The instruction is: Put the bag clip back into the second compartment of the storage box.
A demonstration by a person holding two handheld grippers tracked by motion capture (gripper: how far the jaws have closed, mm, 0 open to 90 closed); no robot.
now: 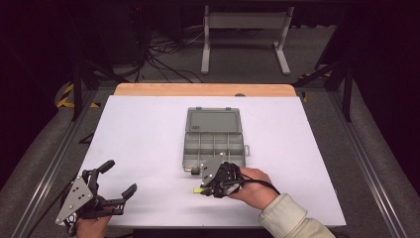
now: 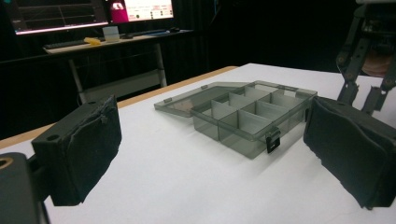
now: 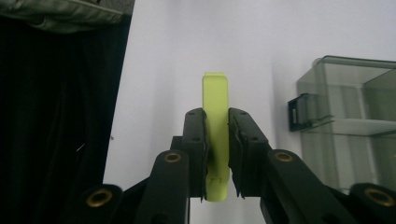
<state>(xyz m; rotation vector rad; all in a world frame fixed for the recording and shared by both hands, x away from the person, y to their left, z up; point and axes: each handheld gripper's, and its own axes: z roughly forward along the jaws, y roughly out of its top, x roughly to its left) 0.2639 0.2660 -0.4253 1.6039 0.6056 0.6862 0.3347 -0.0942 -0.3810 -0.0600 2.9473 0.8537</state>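
A grey see-through compartment box [image 1: 214, 144] lies open in the middle of the white table, lid flat behind it; it also shows in the left gripper view [image 2: 247, 116] and at the right edge of the right gripper view [image 3: 355, 121]. My right gripper [image 1: 204, 189] hovers just in front of the box, shut on a flat yellow-green piece [image 3: 216, 121] whose tip [image 1: 197, 190] pokes out to the left. My left gripper [image 1: 119, 178] rests at the table's front left corner, open, with nothing between its pads [image 2: 84, 149].
The white table top [image 1: 148, 139] has a wooden strip [image 1: 203, 89] along its far edge. Behind it stand a white frame [image 1: 245, 34] and floor cables. A desk with lit screens [image 2: 93, 11] shows far off in the left gripper view.
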